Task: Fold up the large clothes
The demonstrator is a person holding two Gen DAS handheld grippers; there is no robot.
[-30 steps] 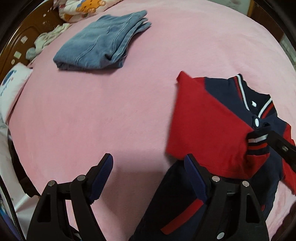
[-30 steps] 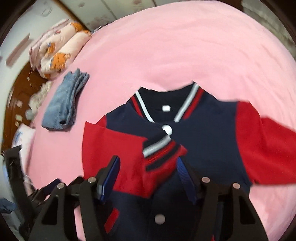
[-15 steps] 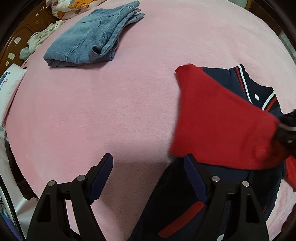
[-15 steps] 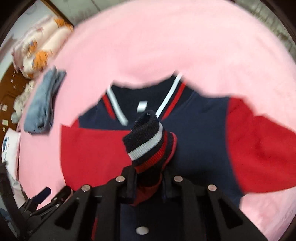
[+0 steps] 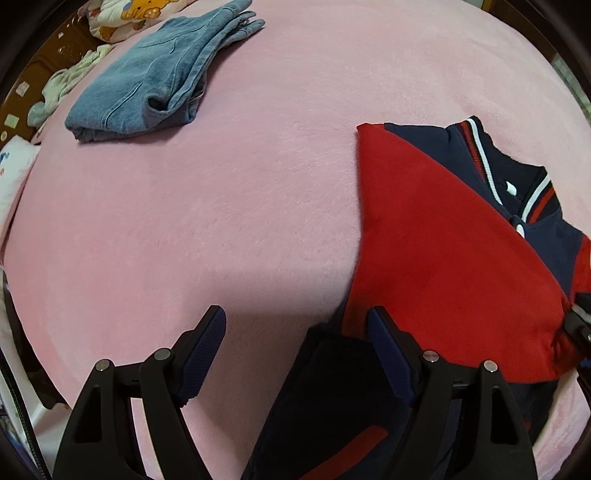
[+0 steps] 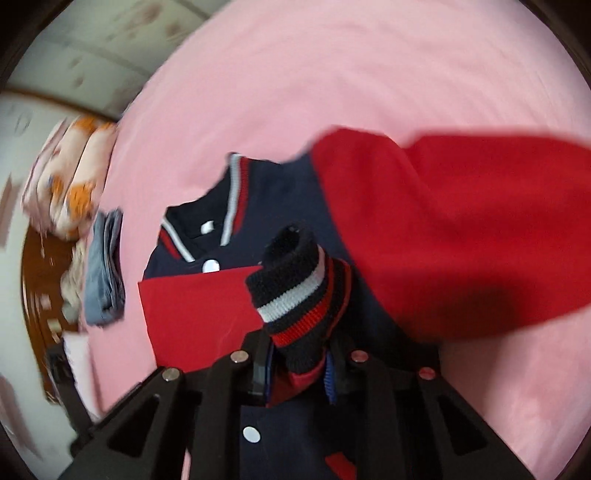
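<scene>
From my left, the left gripper (image 5: 295, 328) hangs with its jaws wide apart and nothing between them, over the near edge of the pink bed (image 5: 229, 206), one finger above the dark hem of the jacket (image 5: 443, 258). The jacket lies toward the bed's right side, collar away from me, one red sleeve laid across its chest. My right gripper (image 6: 299, 363) is clamped on the striped cuff (image 6: 295, 291) of the other sleeve; its jaws have just been closing on it. I judge the jacket soft, thick and fairly heavy, so it will sag and drag; cuffs, hem and shoulder seams give the firmest hold. The folded jeans (image 5: 159, 74) sit near the far left corner, with a printed quilt (image 5: 125, 14) beyond. Neither looks to be in the way.
</scene>
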